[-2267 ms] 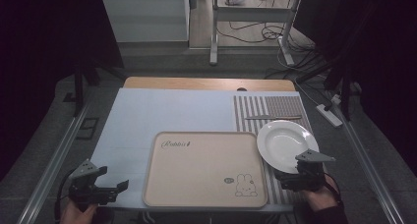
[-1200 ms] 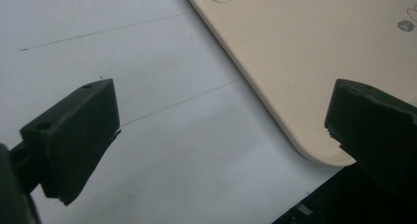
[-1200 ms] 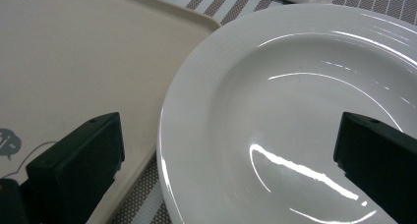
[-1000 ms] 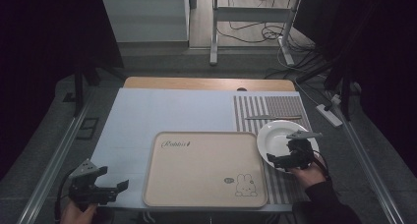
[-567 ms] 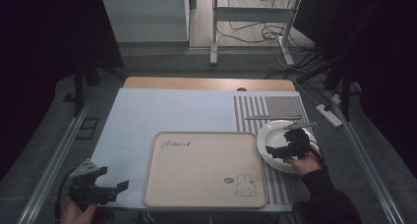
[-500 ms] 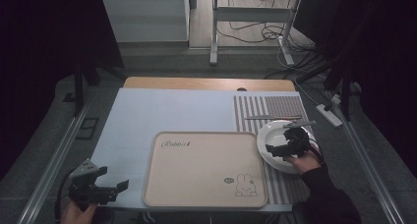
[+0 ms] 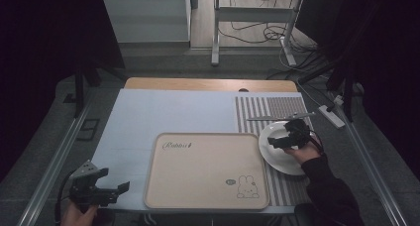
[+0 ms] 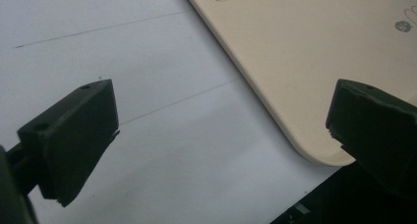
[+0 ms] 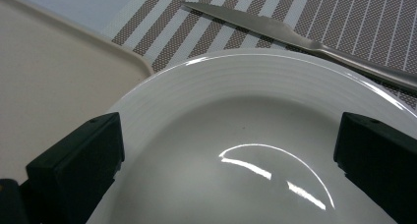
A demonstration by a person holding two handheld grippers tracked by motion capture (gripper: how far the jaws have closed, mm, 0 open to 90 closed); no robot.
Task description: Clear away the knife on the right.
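Note:
A white plate [image 7: 277, 156] [image 9: 255, 150] lies on the striped mat [image 7: 277, 109] at the table's right, next to a beige tray [image 7: 205, 169] [image 9: 54, 86] with a rabbit print. My right gripper [image 7: 280, 141] [image 9: 228, 150] hovers open over the plate, its jaws spread wide above the plate's bowl. A table knife [image 7: 277, 117] [image 9: 295, 37] lies on the mat just beyond the plate. My left gripper [image 7: 116, 192] [image 8: 221, 135] is open near the front left corner, above the white table cover [image 8: 123, 111], beside the tray's corner [image 8: 305, 86].
The white cover [image 7: 173, 112] spans the table's left and middle, with a wooden strip [image 7: 208, 84] along the far edge. A power strip [image 7: 332, 116] lies off the right side. Table legs and cables stand on the floor beyond.
My right gripper has moved forward from the table's front right edge to a spot over the plate. The left gripper has stayed in place.

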